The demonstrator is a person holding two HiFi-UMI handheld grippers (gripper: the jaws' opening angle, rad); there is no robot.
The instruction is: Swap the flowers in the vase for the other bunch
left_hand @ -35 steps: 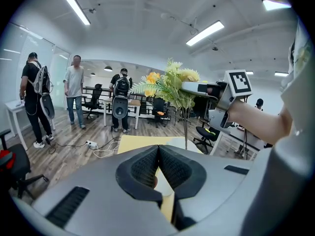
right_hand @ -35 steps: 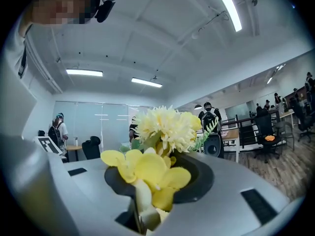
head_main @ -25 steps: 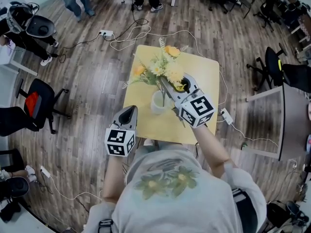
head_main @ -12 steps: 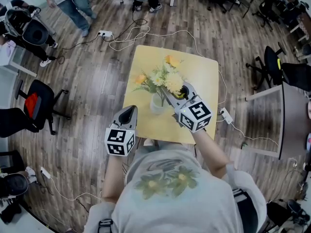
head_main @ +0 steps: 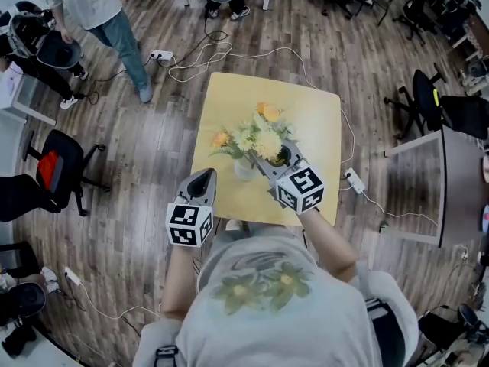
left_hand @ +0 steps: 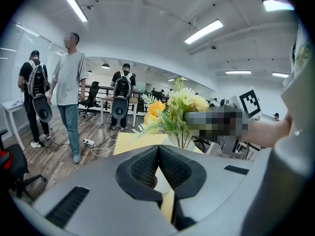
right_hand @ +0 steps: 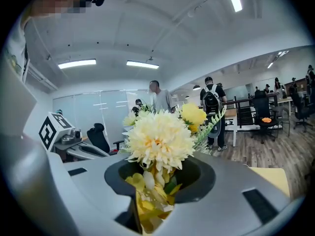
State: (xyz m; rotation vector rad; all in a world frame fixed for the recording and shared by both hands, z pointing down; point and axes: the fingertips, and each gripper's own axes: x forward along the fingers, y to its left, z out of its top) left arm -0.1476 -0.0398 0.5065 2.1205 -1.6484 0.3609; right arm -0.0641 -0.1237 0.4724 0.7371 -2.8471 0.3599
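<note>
A bunch of cream, yellow and orange flowers [head_main: 252,134] with green sprigs hangs over the white vase [head_main: 244,168] on the yellow table [head_main: 321,128]. My right gripper [head_main: 269,157] is shut on the bunch's stems just right of the vase. In the right gripper view the big cream bloom [right_hand: 158,140] fills the space above the right gripper [right_hand: 157,181]. Whether the stems reach into the vase is hidden by leaves. My left gripper [head_main: 205,173] hovers at the table's near left edge, shut and empty. In the left gripper view the left gripper [left_hand: 158,151] points at the flowers [left_hand: 174,109].
A person [head_main: 99,14] walks on the wood floor at the upper left, near cables and a power strip [head_main: 164,53]. Black office chairs stand at left [head_main: 61,167] and right [head_main: 428,102]. Another power strip [head_main: 353,180] lies by the table's right side.
My right gripper has come down and nearer with the bunch, so the flowers now sit lower over the vase. The left gripper has stayed put. The person at the upper left has walked closer.
</note>
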